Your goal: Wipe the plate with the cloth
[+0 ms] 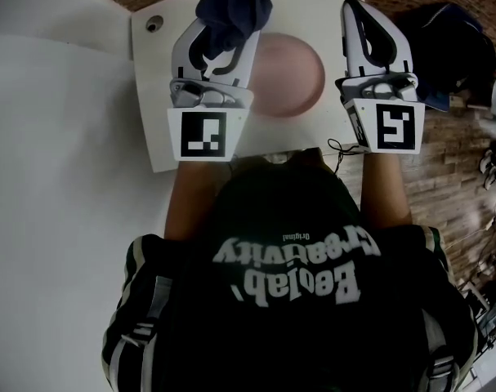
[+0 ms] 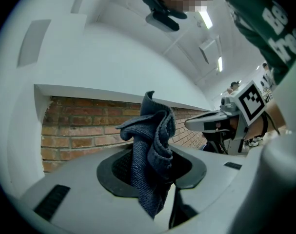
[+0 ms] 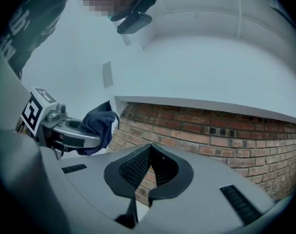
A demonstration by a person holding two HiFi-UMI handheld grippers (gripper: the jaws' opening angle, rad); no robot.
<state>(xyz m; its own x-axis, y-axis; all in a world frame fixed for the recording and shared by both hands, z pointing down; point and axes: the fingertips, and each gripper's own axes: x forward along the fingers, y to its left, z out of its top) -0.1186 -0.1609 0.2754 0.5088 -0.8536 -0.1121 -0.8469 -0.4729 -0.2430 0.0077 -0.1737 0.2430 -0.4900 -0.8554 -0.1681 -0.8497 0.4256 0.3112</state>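
Note:
A pale pink plate [image 1: 292,76] lies on the small white table [image 1: 154,113], between my two grippers. My left gripper [image 1: 225,24] is shut on a dark blue cloth [image 1: 233,8], which bunches out above the jaws over the plate's left rim. In the left gripper view the cloth [image 2: 152,145] stands up crumpled from the left gripper [image 2: 150,167], with the right gripper [image 2: 218,123] off to the side. My right gripper [image 1: 355,8] is to the right of the plate, shut with nothing in it [image 3: 150,156]. Both gripper cameras point upward, so neither shows the plate.
The table has a round hole [image 1: 154,24] at its far left corner. A thin cable [image 1: 339,149] hangs at its near edge. A dark bag [image 1: 444,47] lies on the brick floor to the right. A brick wall [image 3: 226,130] stands beyond the table.

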